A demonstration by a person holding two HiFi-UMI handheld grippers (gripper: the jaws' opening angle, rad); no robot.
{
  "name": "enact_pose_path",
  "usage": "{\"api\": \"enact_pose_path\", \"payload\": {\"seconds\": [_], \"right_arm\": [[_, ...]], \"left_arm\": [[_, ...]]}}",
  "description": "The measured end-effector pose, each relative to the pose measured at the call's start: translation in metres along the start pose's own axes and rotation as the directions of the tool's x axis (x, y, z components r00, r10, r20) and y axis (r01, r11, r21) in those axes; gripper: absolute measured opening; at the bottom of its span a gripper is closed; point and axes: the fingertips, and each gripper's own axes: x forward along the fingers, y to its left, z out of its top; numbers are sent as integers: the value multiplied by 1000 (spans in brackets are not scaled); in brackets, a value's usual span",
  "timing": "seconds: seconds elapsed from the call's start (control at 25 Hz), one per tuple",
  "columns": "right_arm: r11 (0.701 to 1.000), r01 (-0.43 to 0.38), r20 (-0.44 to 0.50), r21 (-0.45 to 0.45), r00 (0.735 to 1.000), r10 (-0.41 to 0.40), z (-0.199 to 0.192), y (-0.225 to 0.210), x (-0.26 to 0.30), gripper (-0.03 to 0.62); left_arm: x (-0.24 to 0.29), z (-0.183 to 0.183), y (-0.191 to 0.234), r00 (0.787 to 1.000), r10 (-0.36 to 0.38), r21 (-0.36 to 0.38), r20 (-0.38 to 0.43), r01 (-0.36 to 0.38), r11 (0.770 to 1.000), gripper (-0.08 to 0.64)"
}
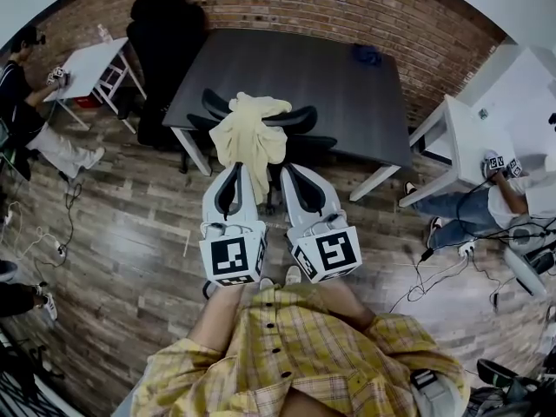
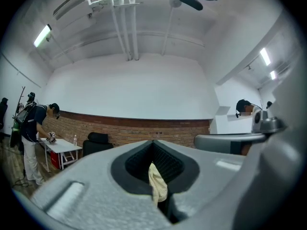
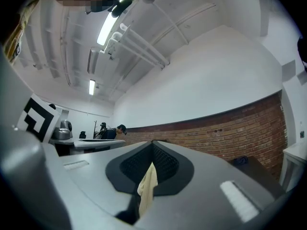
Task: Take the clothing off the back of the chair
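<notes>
Head view: pale yellow clothing (image 1: 252, 133) draped over the back of a black chair (image 1: 300, 118), bunched at the top, hanging down on the near side. Left gripper (image 1: 233, 170) and right gripper (image 1: 292, 172) side by side, tips at the clothing's lower edge, left one at its left part, right one at its right part. Dark table (image 1: 330, 76) just beyond the chair, small blue item (image 1: 367, 55) at its far right corner. White table (image 1: 87, 63) far left with a seated person (image 1: 26, 102) beside it. Yellow plaid shirt (image 1: 295, 354) at the near edge. Left gripper view: left gripper (image 2: 153, 146) with jaws together, clamped on a fold of the cream clothing (image 2: 157, 186), fabric squeezed between the black pads and hanging out below. Brick wall (image 2: 144, 128) behind, standing person (image 2: 31, 128) at a white table (image 2: 60, 147) on the left. Right gripper view: right gripper (image 3: 152, 146) likewise closed, jaws pinching a strip of the clothing (image 3: 147, 186). Marker cube (image 3: 38, 119) of the left gripper at the left, brick wall (image 3: 230, 123) to the right, blue item (image 3: 241, 161) low on the right.
</notes>
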Motion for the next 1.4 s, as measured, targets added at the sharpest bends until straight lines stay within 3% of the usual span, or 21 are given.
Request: {"api": "enact_pose_path", "payload": {"seconds": [0.44, 1.4], "right_arm": [[1000, -22, 6, -8, 1000, 22, -5, -14, 9, -2], [1000, -15, 13, -12, 1000, 15, -8, -46, 37, -2]], "left_arm": [[41, -2, 10, 999, 8, 32, -43, -6, 999, -2], [119, -37, 25, 985, -42, 5, -168, 43, 999, 326]]}}
